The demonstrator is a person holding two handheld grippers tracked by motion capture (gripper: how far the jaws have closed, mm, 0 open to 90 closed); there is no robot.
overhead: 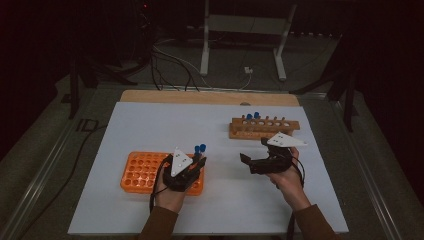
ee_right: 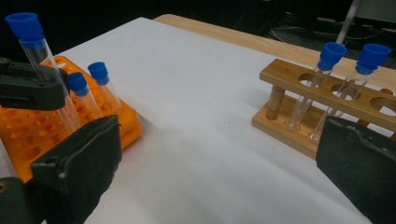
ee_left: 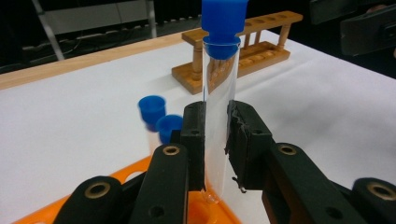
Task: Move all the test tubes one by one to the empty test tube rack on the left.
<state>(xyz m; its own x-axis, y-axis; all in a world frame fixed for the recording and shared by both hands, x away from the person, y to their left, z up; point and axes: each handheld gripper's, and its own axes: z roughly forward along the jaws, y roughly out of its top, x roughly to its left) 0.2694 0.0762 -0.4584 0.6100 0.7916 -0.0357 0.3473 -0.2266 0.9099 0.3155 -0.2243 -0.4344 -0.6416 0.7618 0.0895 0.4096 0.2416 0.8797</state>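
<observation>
My left gripper [ee_left: 216,135] is shut on an upright clear test tube [ee_left: 219,107] with a blue cap, whose lower end stands at the near corner of the orange rack [ee_left: 135,171]. Two more blue-capped tubes [ee_left: 159,116] stand in that rack just behind it. From above, the left gripper [overhead: 198,159] sits over the right end of the orange rack [overhead: 140,172]. My right gripper [overhead: 253,150] is open with nothing between its jaws, over the white sheet between the two racks. The wooden rack [ee_right: 289,77] holds two capped tubes [ee_right: 327,65] at its left end.
A white sheet [overhead: 210,200] covers the table, with bare wood along the far edge [overhead: 200,96]. The wooden rack [overhead: 282,125] lies at the back right. Beyond the table are floor cables [overhead: 170,60] and a metal stand [overhead: 245,30].
</observation>
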